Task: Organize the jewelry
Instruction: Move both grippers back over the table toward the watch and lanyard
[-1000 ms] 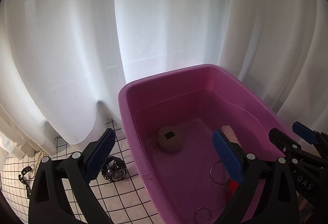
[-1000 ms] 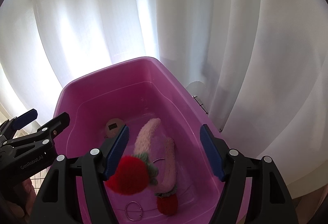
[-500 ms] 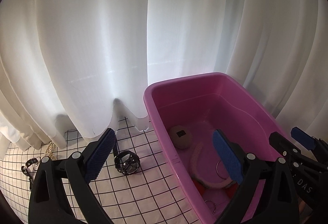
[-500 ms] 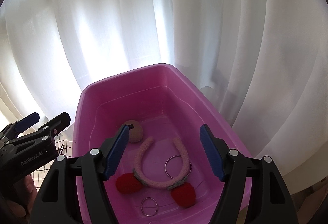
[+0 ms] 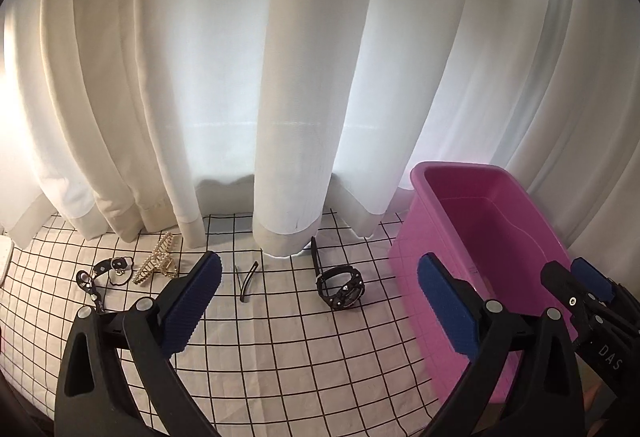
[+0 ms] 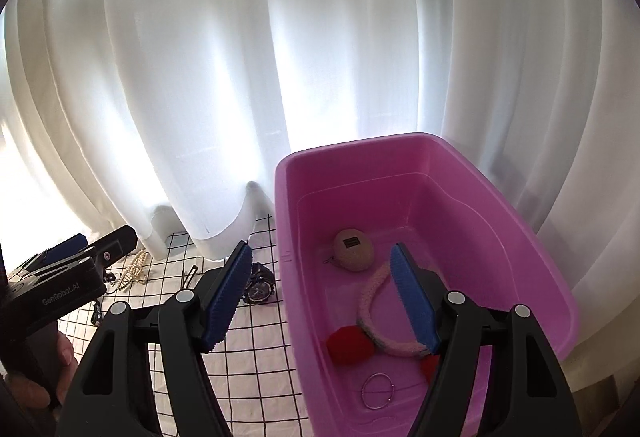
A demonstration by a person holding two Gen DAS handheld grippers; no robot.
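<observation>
A pink bin [image 5: 440,221] [image 6: 532,257] stands on the checked cloth at the right. In the right wrist view it holds a pink headband with red pompoms [image 6: 372,301], a beige round case [image 6: 354,250] and a thin metal ring [image 6: 378,393]. On the cloth lie a black watch [image 5: 340,283] [image 6: 260,287], a black hairpin [image 5: 246,281], a gold claw clip [image 5: 158,263] and a black keyring charm [image 5: 108,271]. My left gripper [image 5: 320,307] is open and empty above the cloth near the watch. My right gripper [image 6: 322,297] is open and empty over the bin's left wall.
White curtains [image 5: 280,77] hang behind everything and drape onto the black-and-white checked cloth [image 5: 280,349]. A white object [image 5: 5,257] shows at the far left edge. The other gripper shows at each view's side, at the right [image 5: 592,301] and at the left [image 6: 72,273].
Both grippers have swung left and pulled back from the bin. The headband with pompoms dropped from by the right gripper into the bin. The watch, hairpin and clips came into view.
</observation>
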